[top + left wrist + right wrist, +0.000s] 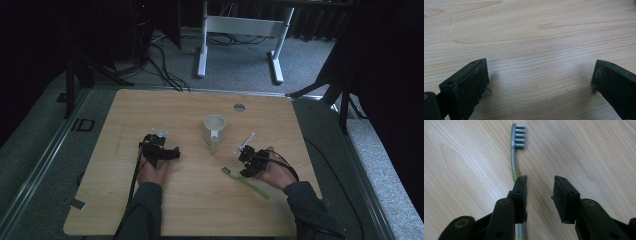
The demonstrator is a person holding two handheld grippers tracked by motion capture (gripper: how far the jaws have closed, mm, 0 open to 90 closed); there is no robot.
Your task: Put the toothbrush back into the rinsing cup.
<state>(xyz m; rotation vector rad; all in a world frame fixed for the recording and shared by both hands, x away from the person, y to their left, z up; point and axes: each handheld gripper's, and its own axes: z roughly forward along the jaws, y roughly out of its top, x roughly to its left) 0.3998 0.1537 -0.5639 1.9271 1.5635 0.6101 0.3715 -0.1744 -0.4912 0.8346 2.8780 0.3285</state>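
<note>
Forearms in dark sleeves are coming up from the bottom edge of the high view, and we are seeing two hands, each wrapped around one black gripper, so two grippers in all. The left gripper (161, 151) is sitting left of centre in the frame, low over the wooden table (150, 107); in the left gripper view its jaws are standing wide apart, one at the lower left and one at the lower right, with nothing but bare wood grain between them. The right gripper (248, 159) is sitting right of centre, angled toward the lower left of the high view. In the right gripper view its jaws are standing moderately open and gripping nothing; we are seeing the one toothbrush (514, 157) running from the top centre of that frame down under the left-hand jaw, outside the gap, its bristle head toward the top. In the high view the toothbrush (247, 182) is lying just below the right gripper. One white cup (214, 127) is standing at the middle of the table, between the grippers and above them in the frame.
</note>
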